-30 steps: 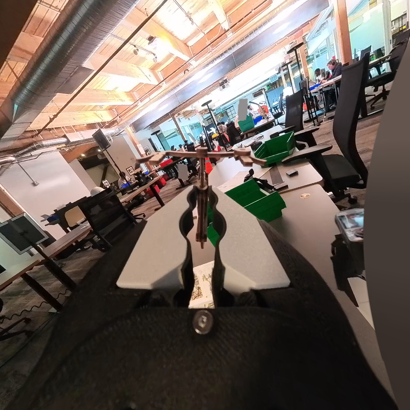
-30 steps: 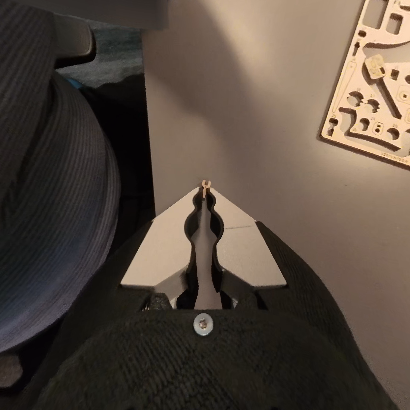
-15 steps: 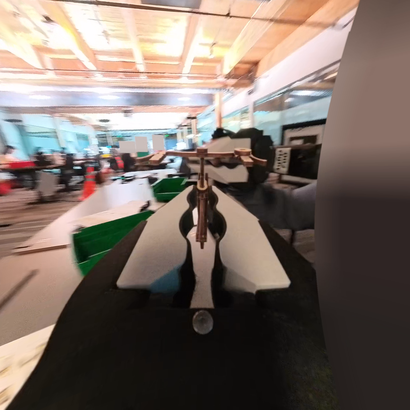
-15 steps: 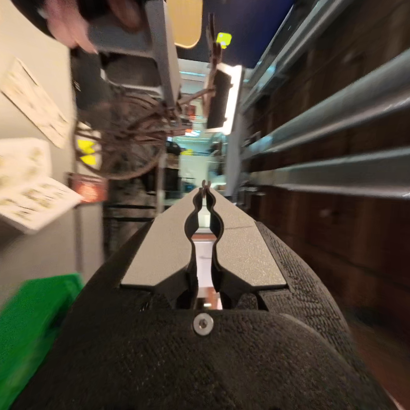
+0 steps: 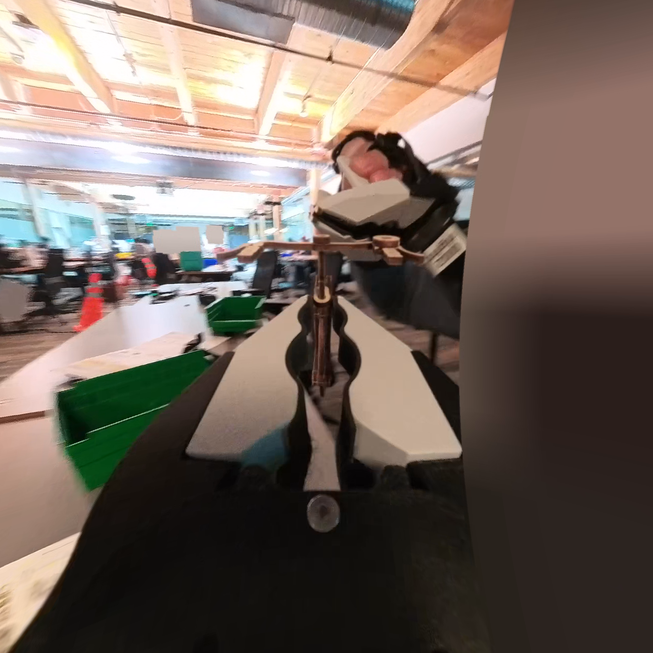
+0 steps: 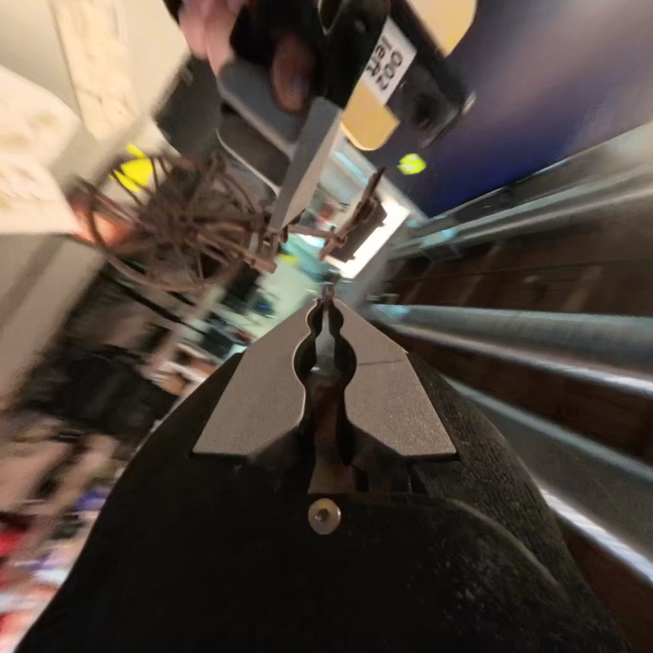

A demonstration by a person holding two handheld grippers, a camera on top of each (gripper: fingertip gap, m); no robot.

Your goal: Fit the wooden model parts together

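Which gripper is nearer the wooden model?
Left. The left gripper is shut on the wooden model, gripping its lower frame. The right gripper, pinching a tiny wooden piece, sits just above the handlebar, apparently not touching.

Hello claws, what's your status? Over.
Left claw shut on wooden model. Right claw shut on tiny wooden part, close above model. Nothing between them; views blurred.

Open-plan office/lab floor. Exposed timber-beam ceiling (image 5: 219, 70) with a round metal air duct (image 5: 353, 17) overhead, long pale worktables (image 5: 116, 332) running far left, black swivel office chairs (image 5: 263, 272), green plastic parts bins (image 5: 123, 395) near left, an orange traffic cone (image 5: 92, 304) far left. Blurry throughout.
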